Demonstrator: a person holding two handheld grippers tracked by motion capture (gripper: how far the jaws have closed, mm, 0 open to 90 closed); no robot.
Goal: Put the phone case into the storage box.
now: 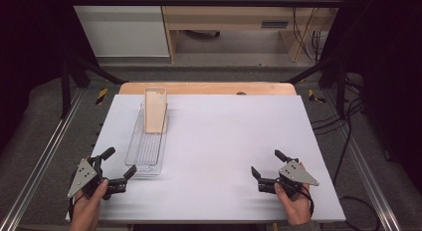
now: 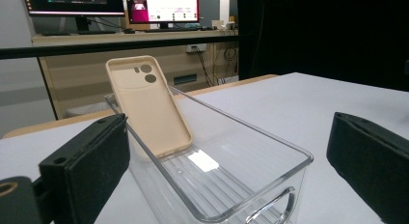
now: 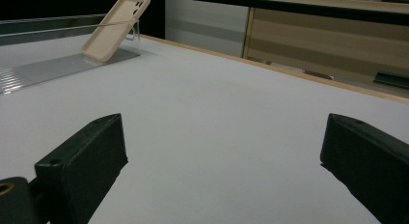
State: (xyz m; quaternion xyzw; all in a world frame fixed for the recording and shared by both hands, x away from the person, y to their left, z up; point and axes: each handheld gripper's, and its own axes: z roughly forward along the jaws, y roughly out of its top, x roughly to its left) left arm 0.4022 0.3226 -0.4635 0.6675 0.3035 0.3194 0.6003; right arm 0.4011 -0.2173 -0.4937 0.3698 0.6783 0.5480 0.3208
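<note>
Even overhead light brightens the table (image 1: pixel 224 141); surroundings stay dark. Glare glints on the clear bin (image 2: pixel 202 161). Near jaws are slightly soft.

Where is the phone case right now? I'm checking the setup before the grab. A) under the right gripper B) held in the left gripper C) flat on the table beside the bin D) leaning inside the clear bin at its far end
D: the phone case stands tilted inside the clear bin, propped against its far wall, while the left gripper and right gripper are both open and apart from it.
</note>
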